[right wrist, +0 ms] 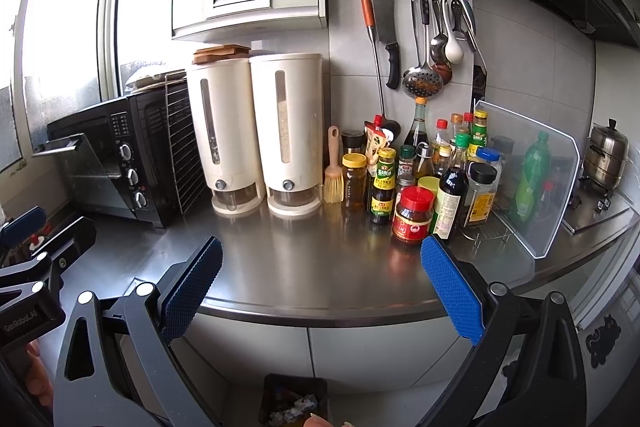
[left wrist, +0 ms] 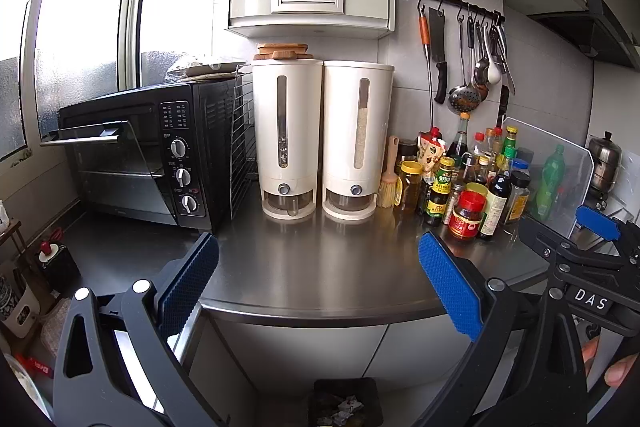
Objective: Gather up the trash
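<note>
A black trash bin (left wrist: 346, 403) stands on the floor below the steel counter (left wrist: 320, 267), with crumpled scraps inside; in the right wrist view the trash bin (right wrist: 294, 401) also sits at the bottom edge. My left gripper (left wrist: 320, 279) is open above the counter's front edge, nothing between its blue pads. My right gripper (right wrist: 322, 281) is open too, and empty. In the left wrist view the right gripper (left wrist: 592, 239) shows at the right edge. No loose trash shows on the counter.
A black toaster oven (left wrist: 136, 163) with its door ajar stands at the left. Two white grain dispensers (left wrist: 324, 139) stand against the wall, beside a cluster of sauce bottles and jars (left wrist: 468, 183). Utensils and a cleaver (left wrist: 438, 55) hang on a rail. A clear splash panel (right wrist: 528, 179) shields the stove.
</note>
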`<state>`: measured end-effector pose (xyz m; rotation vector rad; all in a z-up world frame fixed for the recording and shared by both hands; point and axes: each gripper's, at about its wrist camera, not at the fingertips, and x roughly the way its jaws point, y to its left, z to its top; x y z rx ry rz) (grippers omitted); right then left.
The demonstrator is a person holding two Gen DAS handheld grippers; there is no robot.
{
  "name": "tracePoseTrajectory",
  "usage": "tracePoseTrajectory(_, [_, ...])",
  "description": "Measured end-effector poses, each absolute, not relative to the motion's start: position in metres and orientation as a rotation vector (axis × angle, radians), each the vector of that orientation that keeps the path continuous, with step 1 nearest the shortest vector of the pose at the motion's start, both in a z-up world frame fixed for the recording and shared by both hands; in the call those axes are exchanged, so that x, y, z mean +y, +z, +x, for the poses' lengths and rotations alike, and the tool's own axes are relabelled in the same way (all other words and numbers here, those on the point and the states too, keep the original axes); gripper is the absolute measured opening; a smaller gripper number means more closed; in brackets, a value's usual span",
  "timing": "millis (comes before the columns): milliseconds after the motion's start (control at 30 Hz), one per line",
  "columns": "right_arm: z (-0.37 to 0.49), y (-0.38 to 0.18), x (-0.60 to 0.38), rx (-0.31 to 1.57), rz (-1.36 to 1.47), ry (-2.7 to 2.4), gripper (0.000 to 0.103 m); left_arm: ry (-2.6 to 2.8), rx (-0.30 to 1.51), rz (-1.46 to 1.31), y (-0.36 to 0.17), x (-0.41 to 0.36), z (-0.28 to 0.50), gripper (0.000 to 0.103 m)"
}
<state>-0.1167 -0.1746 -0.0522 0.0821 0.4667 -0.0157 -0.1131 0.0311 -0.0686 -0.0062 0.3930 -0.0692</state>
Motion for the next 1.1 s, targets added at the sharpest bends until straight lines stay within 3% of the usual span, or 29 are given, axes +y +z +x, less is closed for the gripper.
tracePoseTrajectory(1100, [-0.1133, -0.0526, -0.1765, 0.466, 0.079, -0.005, 0.100, -0.058, 0.388, 0.007, -0.0700, 0.0316, -0.1123, 0.095])
